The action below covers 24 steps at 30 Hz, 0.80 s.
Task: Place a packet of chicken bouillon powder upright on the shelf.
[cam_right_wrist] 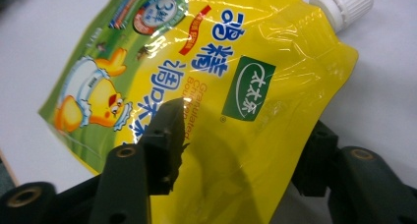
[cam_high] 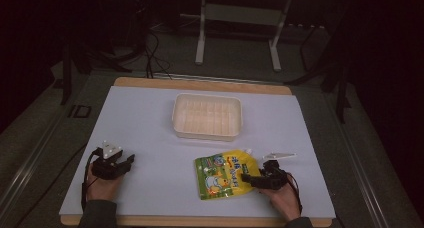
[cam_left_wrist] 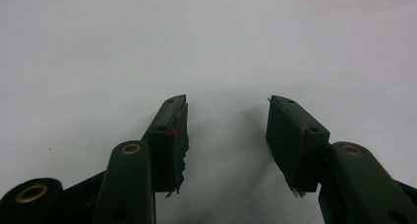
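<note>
— Here we have the yellow pouch (cam_high: 226, 175) lying flat near the front of the table (cam_high: 150, 138), its white cap (cam_right_wrist: 350, 4) toward the empty tub (cam_high: 207, 115).

— And our right gripper (cam_high: 250, 179)?

— One jaw lies over the pouch's edge, the other under it; whether the pads already press, we cannot tell.

— How do we do it well?

— We should probably bite deep into the flat edge, clear of the cap, before lifting.

— The left gripper (cam_left_wrist: 226, 130)?

— Open, empty, over bare table, well apart.
</note>
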### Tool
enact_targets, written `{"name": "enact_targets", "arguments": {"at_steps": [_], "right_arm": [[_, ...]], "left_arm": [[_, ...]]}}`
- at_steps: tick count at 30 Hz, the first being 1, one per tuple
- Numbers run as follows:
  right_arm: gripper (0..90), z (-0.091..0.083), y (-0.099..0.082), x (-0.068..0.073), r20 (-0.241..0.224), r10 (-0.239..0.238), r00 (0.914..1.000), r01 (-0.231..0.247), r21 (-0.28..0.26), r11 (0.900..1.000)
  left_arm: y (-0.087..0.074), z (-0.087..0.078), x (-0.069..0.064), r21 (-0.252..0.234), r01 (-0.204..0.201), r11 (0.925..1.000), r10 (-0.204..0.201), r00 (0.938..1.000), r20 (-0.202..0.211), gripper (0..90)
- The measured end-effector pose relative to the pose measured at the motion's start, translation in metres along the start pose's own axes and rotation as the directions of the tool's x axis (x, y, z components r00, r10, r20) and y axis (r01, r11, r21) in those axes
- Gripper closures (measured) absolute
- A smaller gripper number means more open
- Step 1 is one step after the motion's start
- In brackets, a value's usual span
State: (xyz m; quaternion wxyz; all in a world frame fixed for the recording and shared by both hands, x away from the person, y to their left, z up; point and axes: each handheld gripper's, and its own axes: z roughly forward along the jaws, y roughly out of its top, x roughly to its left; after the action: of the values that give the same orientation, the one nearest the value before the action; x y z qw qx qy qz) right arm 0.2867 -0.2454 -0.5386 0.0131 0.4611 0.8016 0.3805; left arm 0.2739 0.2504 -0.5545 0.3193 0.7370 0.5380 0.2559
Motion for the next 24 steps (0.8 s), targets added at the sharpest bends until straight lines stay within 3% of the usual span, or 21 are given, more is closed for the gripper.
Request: {"name": "enact_targets", "arguments": {"at_steps": [9, 13, 16, 20, 24], "right_arm": [[71.0, 0.008, 0.010, 0.000, 0.022, 0.020, 0.9995, -0.021, 0.040, 0.9990], [81.6, 0.009, 0.011, -0.002, 0.005, 0.032, 0.9995, -0.032, 0.021, 0.9993], [87.8, 0.008, 0.013, 0.002, 0.014, 0.008, 0.9999, -0.008, 0.013, 0.9999], [89.5, 0.006, 0.018, 0.007, 0.030, -0.028, 0.9992, 0.028, 0.004, 0.9996], [89.8, 0.000, 0.025, 0.011, 0.018, -0.044, 0.9989, 0.044, -0.014, 0.9989]], "left_arm": [[0.000, 0.000, 0.000, 0.001, -0.001, 1.0000, 0.001, 1.0000, 0.001, 50.6], [0.000, 0.000, 0.000, 0.002, 0.001, 1.0000, -0.001, 1.0000, 0.002, 50.5], [0.000, 0.000, 0.000, 0.001, 0.000, 1.0000, 0.000, 1.0000, 0.001, 50.5], [0.000, 0.000, 0.000, 0.001, -0.002, 1.0000, 0.002, 1.0000, 0.001, 50.5], [0.000, 0.000, 0.000, 0.001, 0.000, 1.0000, 0.000, 1.0000, 0.002, 50.5]]}}
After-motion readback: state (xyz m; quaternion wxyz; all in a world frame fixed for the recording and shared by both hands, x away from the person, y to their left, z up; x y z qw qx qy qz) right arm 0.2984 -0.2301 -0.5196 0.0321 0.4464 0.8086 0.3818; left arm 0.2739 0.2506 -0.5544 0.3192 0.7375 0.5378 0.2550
